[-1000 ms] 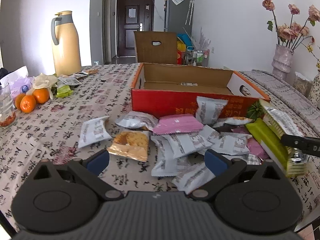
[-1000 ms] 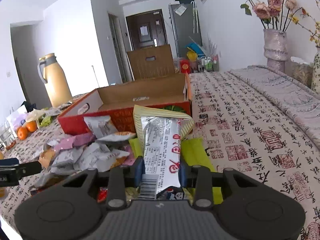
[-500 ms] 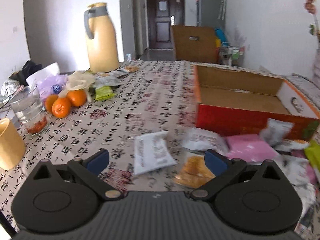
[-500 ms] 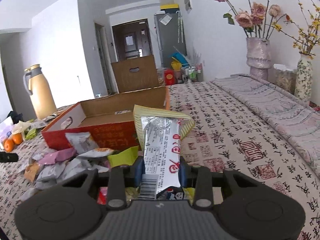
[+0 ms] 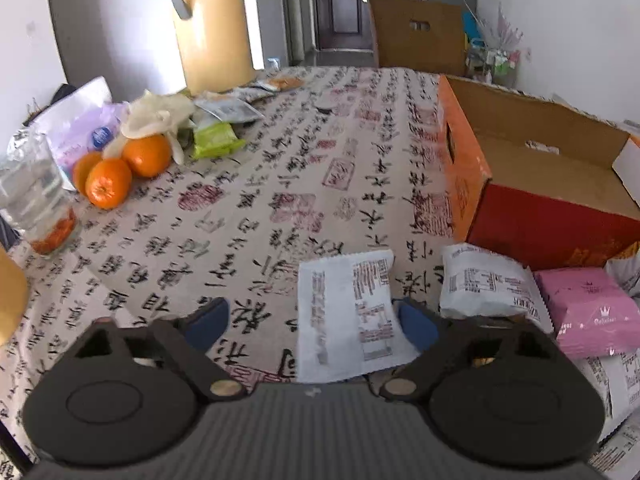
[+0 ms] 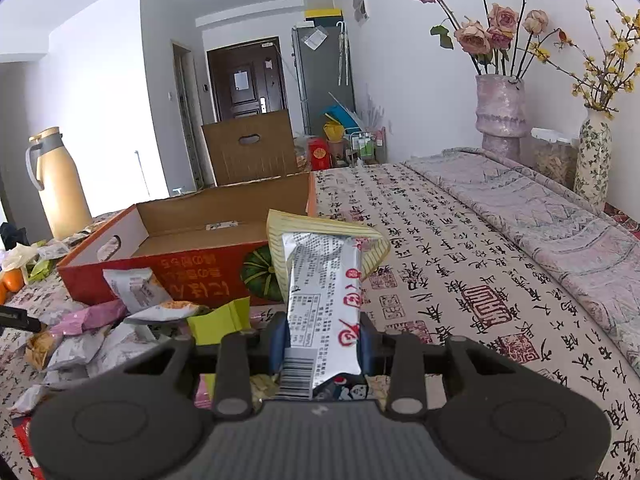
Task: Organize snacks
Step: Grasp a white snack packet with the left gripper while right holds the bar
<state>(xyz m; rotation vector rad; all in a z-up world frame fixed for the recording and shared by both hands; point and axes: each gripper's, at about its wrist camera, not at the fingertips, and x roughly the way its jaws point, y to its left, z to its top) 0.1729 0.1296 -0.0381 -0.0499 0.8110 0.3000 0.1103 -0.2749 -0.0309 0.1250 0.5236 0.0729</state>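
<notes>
My left gripper (image 5: 312, 322) is open and low over the table. A white snack packet (image 5: 348, 316) lies flat between its fingers, nearer the right one. Another white packet (image 5: 486, 284) and a pink packet (image 5: 588, 312) lie to the right. The open red cardboard box (image 5: 532, 220) stands behind them. My right gripper (image 6: 322, 344) is shut on a silver and yellow snack packet (image 6: 320, 276) and holds it upright above the snack pile (image 6: 100, 336), in front of the box (image 6: 188, 276).
In the left wrist view, oranges (image 5: 120, 172), a glass (image 5: 38, 204), a green packet (image 5: 216, 140) and a yellow thermos jug (image 5: 212, 24) stand at the left and back. In the right wrist view, two flower vases (image 6: 500, 112) stand at the right.
My left gripper has swung left and dropped down over the leftmost white packet, which now lies between its fingers. My right gripper has lifted a little, still holding its packet.
</notes>
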